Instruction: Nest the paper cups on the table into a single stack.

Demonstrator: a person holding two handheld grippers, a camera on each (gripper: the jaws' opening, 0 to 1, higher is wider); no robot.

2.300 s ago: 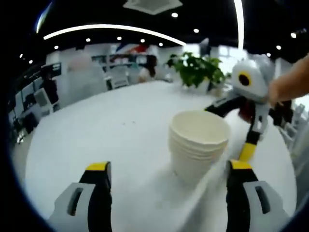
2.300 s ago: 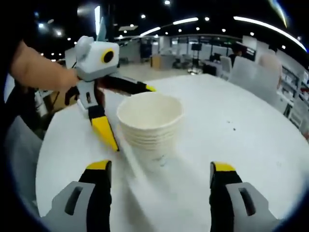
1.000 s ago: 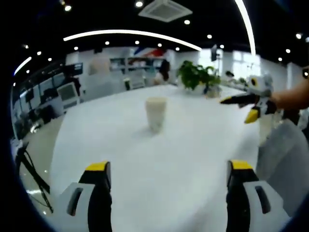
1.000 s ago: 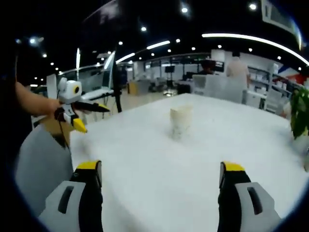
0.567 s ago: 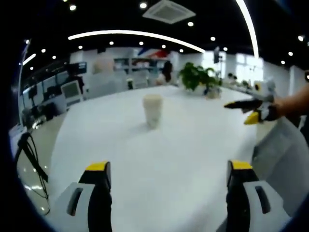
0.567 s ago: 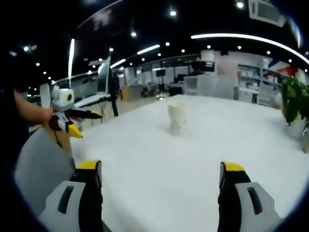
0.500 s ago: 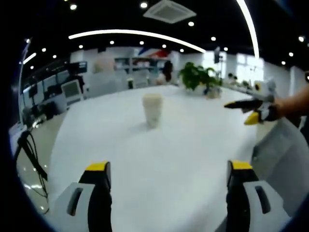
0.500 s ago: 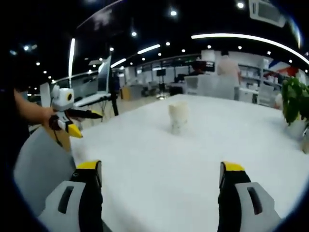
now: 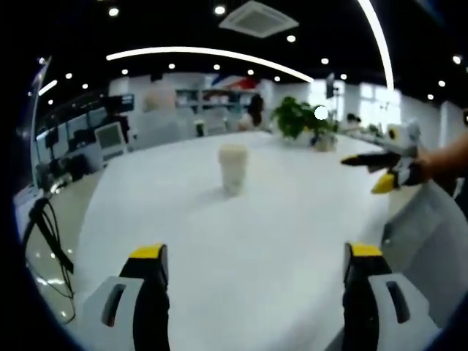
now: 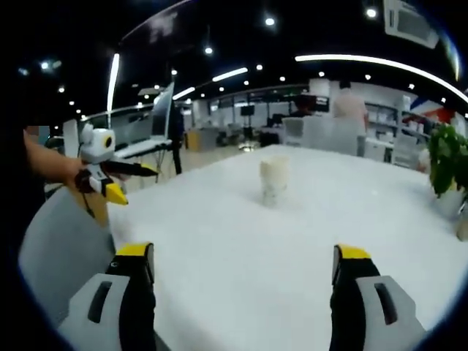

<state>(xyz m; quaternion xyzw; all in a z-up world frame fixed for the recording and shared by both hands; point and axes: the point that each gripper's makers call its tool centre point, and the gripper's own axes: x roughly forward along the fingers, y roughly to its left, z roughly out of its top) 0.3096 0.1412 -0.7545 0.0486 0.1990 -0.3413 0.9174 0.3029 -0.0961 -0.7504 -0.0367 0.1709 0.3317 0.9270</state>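
Single stack of nested cream paper cups (image 9: pixel 232 168) (image 10: pixel 274 180) stands upright, mouth up, long axis vertical, mid-way across the white round worktop (image 9: pixel 219 241) (image 10: pixel 241 248). Left gripper (image 9: pixel 252 256) and right gripper (image 10: pixel 245 257): fingers spread, empty, well apart from the stack.

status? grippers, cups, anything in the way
Left gripper and right gripper open, empty, held back from the cups. Cup stack nested, upright mid-table. Nothing between grippers and stack; potted plant off at the far edge.

Left tongs (image 9: pixel 256 274) and right tongs (image 10: pixel 245 274) gape, empty.
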